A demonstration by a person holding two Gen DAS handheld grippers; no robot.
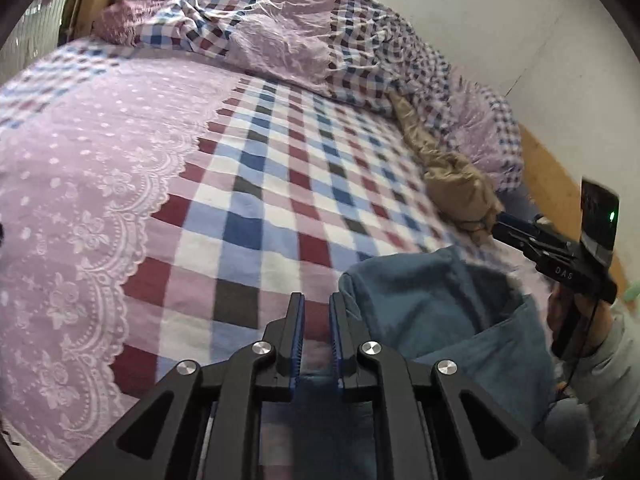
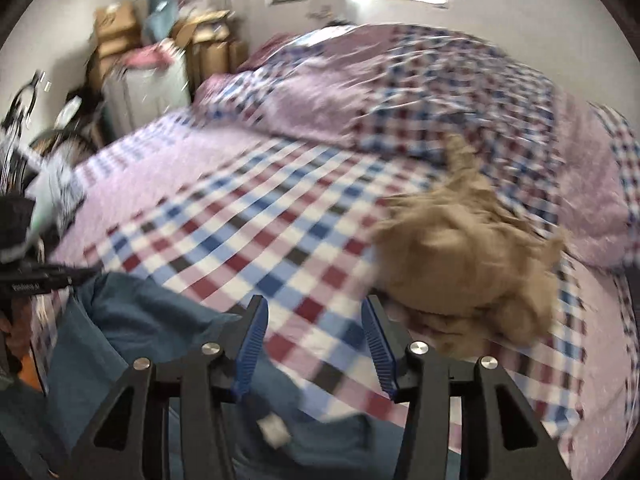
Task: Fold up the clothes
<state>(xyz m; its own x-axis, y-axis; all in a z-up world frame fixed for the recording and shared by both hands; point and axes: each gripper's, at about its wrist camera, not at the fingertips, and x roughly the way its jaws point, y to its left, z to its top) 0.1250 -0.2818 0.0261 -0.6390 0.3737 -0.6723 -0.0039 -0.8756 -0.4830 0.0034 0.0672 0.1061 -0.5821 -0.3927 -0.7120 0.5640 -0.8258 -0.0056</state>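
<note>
Denim (image 1: pixel 448 312) (blue, creased) beside crumpled tan cloth (image 2: pixel 472 256), checked bedsheet (image 1: pixel 256 184).

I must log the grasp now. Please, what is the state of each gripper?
Left gripper: jaws nearly shut; whether they pinch the blue garment cannot be told.
Right gripper: jaws open, holding nothing; tan garment lies beside it.

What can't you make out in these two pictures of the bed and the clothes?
- Blue garment: left wrist view, lower part hidden behind the left gripper.
- Tan garment: right wrist view, motion blur hides its type.
- Boxes by the wall: blurred, contents unreadable.
</note>
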